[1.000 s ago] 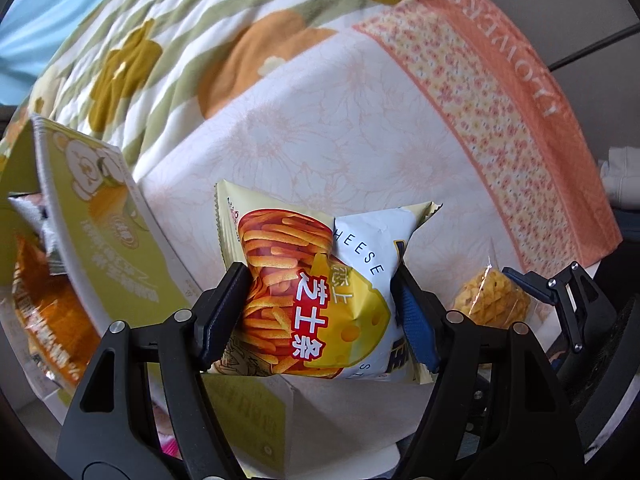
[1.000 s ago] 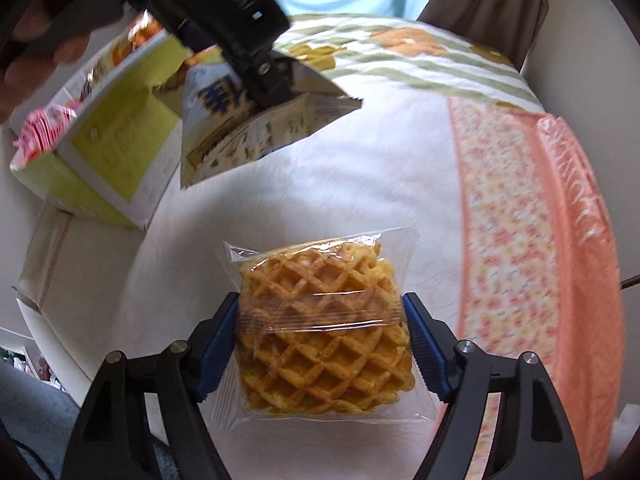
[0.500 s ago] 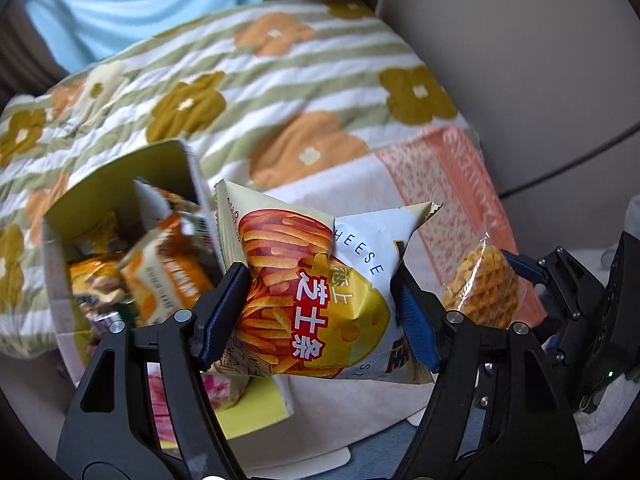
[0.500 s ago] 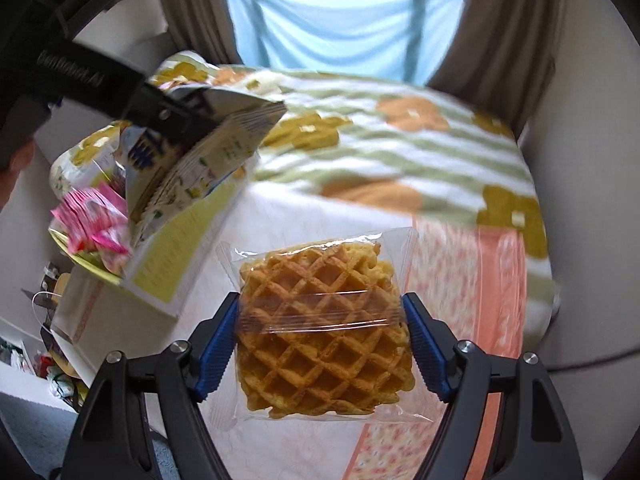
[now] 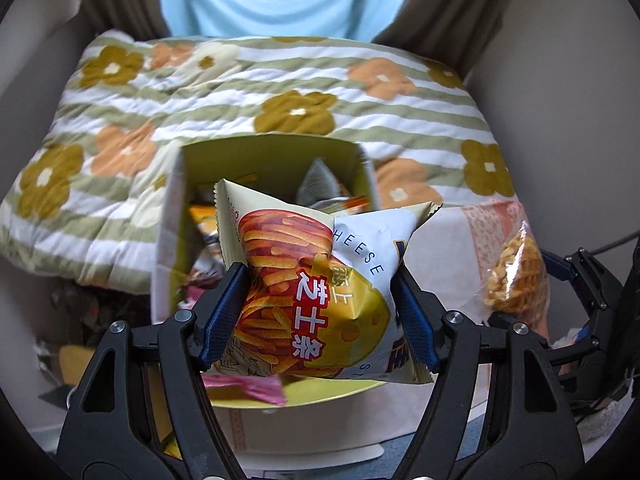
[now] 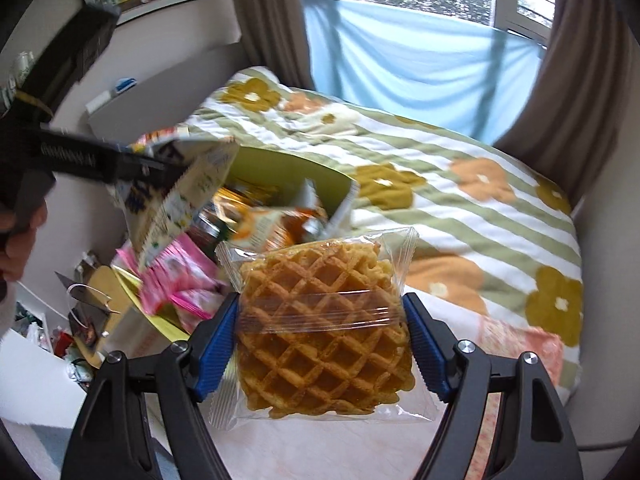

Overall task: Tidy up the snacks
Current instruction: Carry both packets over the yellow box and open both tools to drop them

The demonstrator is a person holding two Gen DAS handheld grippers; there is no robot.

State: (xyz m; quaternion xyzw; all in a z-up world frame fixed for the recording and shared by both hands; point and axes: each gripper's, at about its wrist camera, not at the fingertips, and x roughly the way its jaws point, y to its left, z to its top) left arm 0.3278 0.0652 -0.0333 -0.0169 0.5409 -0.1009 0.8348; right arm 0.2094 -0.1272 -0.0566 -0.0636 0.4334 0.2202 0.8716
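With the left gripper clamping the yellow cheese-stick packet and the right gripper clamping the clear-wrapped waffle, centre each over the green cardboard box before releasing.

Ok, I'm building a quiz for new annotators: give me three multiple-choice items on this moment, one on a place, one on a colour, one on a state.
1. Where is the cheese stick bag?
A. flat on the quilt
B. above the open snack box
C. on the floor

2. What colour are the pads gripping the waffle pack?
A. red
B. blue
C. white

3. What state is the right gripper in?
A. open, empty
B. shut on the waffle pack
C. resting on the bed

Key: B, the left gripper holds it over the box; B, blue pads show; B, both pads press the wrapper.
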